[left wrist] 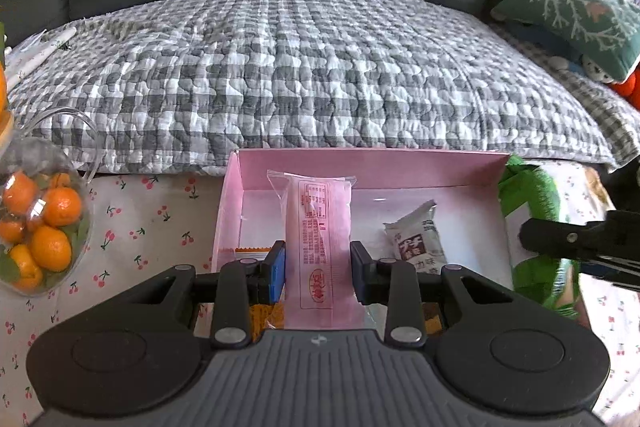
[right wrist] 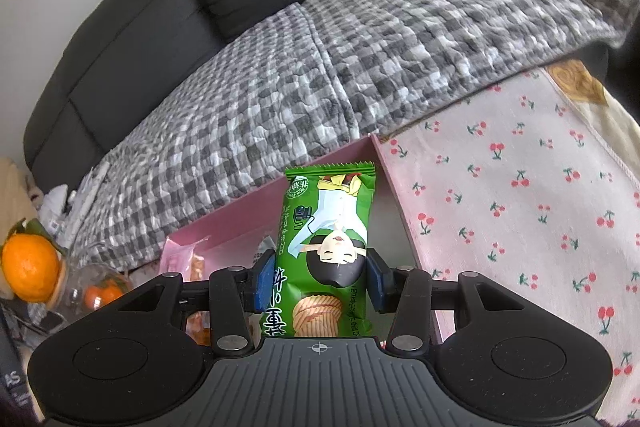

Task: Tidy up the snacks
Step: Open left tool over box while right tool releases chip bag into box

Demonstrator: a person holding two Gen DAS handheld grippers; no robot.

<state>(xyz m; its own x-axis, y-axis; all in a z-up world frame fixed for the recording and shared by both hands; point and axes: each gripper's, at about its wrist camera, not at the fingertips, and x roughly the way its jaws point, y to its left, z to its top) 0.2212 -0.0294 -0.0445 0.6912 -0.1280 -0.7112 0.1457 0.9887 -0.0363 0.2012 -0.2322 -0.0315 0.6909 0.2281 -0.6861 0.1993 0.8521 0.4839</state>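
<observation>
Now both hands are loaded over the pink box (left wrist: 400, 169)! Left gripper (left wrist: 318, 269) has its blue pads pinched on the sides of a pink snack packet (left wrist: 320, 239), jaws narrowed to the packet's width, wrapper sticking out toward twelve o'clock above the box floor. Right gripper (right wrist: 318, 279) is clamped the same way on a green snack packet (right wrist: 332, 227), hovering by the box's right wall.

Risks, as I read it: these wrappers are slick and puffy, so a squeeze on the edges alone could let one slide out, or twist as it goes down. And the two grippers are close. From the left view the right one's black finger sits at three o'clock, just beside the box, so a knock between them looks possible if both lower together.

Already inside: a white snack packet (left wrist: 418, 241) at about two o'clock of the left jaws, taking floor space. Over at nine o'clock, a clear jar of oranges (left wrist: 42, 223) on the cherry-print cloth (left wrist: 160, 223); grey checked quilt (left wrist: 300, 67) beyond the box.
</observation>
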